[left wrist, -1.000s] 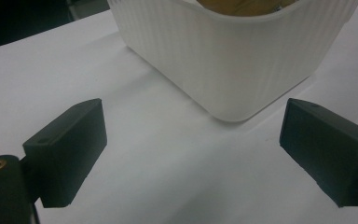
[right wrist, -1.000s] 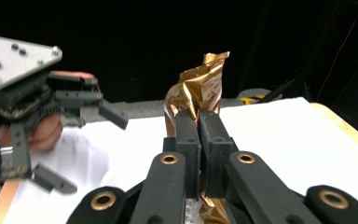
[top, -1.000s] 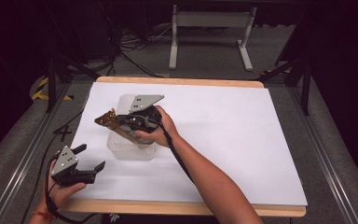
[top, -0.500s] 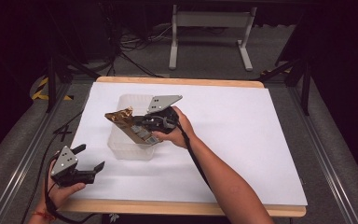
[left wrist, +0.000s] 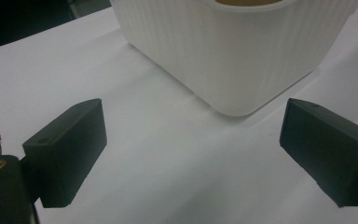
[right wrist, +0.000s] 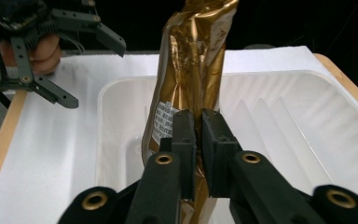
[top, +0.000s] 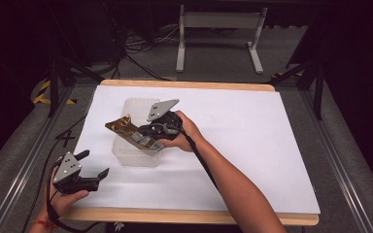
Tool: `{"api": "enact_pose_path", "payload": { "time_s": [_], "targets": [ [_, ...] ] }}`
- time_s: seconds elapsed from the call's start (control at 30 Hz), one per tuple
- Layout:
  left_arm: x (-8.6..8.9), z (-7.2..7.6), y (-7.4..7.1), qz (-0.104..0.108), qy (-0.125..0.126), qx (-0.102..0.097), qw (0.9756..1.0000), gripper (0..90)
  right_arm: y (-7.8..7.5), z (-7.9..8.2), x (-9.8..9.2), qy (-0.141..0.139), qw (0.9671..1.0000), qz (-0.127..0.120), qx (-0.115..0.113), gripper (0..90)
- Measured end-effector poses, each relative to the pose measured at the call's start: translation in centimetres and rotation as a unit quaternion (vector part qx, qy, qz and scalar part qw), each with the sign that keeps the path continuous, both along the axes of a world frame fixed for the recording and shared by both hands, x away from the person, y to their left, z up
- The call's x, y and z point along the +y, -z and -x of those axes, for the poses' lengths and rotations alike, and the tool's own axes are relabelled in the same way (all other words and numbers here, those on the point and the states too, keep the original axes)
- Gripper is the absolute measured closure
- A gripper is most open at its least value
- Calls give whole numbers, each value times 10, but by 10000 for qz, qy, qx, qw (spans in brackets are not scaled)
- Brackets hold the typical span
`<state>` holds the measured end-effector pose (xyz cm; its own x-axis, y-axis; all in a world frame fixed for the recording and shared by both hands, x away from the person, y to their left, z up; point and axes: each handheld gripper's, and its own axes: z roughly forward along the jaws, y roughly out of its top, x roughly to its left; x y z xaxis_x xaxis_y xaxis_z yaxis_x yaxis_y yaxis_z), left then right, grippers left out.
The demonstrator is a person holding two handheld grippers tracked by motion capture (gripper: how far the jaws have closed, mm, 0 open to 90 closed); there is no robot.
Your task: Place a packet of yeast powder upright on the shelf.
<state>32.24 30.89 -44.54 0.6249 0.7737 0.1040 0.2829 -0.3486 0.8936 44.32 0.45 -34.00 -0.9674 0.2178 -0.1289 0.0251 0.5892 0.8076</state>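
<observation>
A: Foil pouch [top: 126,128], gold and crinkled, hangs over the translucent plastic tub [top: 126,158], pinched in the right gripper [top: 143,139]. How will it handle?

B: Light and limp, likely slick. In the right gripper view the pouch [right wrist: 193,70] is squeezed near its labelled lower part, the jaws having just eased a touch yet nearly together on it. A flat hold across the seam looks safest.

A: And the other gripper?

B: The left gripper [top: 94,165] waits near the table's [top: 252,145] front edge, its 2 jaws wide apart and holding nothing, just short of the tub [left wrist: 242,56].
</observation>
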Motion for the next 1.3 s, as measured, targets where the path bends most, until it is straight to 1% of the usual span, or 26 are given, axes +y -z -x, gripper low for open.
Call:
{"api": "enact_pose_path", "payload": {
  "time_s": [0.13,0.17,0.2,0.27,0.33,0.37,0.4,0.43,0.47,0.5,0.53,0.57,0.63,0.7,0.77,0.8,0.83,0.9,0.93,0.97,1.03,1.1,1.17,1.23,1.27,1.3],
  "targets": [
    [0,0,0,1,1,-9,10000,82,0,-2,9,-60,9998,206,31,798],
    [0,0,0,16,5,-10,10000,82,0,-3,11,-63,9997,234,36,771],
    [0,0,0,23,0,-4,10000,82,1,-3,13,-102,9995,259,122,743],
    [0,0,-1,8,1,-1,10000,82,3,-4,18,-100,9993,339,91,742],
    [0,0,-1,-13,19,-10,10000,82,4,-5,19,-88,9993,340,137,722],
    [-1,1,0,-12,22,2,10000,82,5,-7,22,-126,9991,330,248,673],
    [-1,1,0,-17,17,5,10000,82,6,-7,27,-171,9982,461,333,637],
    [0,1,0,-5,2,5,10000,82,6,-7,27,-171,9982,461,333,637],
    [0,1,0,19,6,9,10000,82,7,-9,31,-147,9973,624,362,532],
    [0,1,0,19,6,9,10000,82,7,-9,31,-147,9973,624,362,532],
    [1,1,0,8,5,8,10000,82,9,-11,33,-134,9963,715,452,542],
    [1,1,0,-3,14,11,10000,82,11,-13,36,-168,9959,775,438,548],
    [1,1,0,3,18,20,10000,82,11,-14,37,-116,9957,804,450,541],
    [0,1,0,-5,20,28,10000,82,13,-16,39,-77,9953,799,544,552],
    [0,1,0,7,30,35,10000,82,13,-15,41,-224,9943,860,588,681],
    [0,1,1,9,13,33,10000,82,13,-13,42,-288,9942,902,512,713],
    [0,1,1,0,2,35,10000,82,12,-11,43,-261,9942,946,432,733],
    [0,1,1,-2,3,40,10000,82,11,-9,43,-256,9942,968,394,742],
    [1,0,1,-5,-2,34,10000,82,9,-3,44,-282,9947,958,263,756],
    [1,0,1,-9,-7,30,10000,82,8,-2,43,-272,9952,909,249,758],
    [1,0,1,-5,-8,30,10000,83,3,-2,40,-307,9972,647,222,760],
    [1,1,0,18,1,13,10000,83,-2,-2,36,-238,9992,178,260,762],
    [1,1,0,2,5,13,10000,82,-4,-3,33,-281,9990,-272,207,763],
    [1,1,0,15,-4,26,10000,82,-2,-2,33,-209,9990,-380,103,764],
    [1,1,0,15,-4,26,10000,82,-2,-2,33,-209,9990,-380,103,764],
    [1,1,0,-10,-7,26,10000,82,1,-2,33,-225,9985,-492,100,765]
  ]
}}
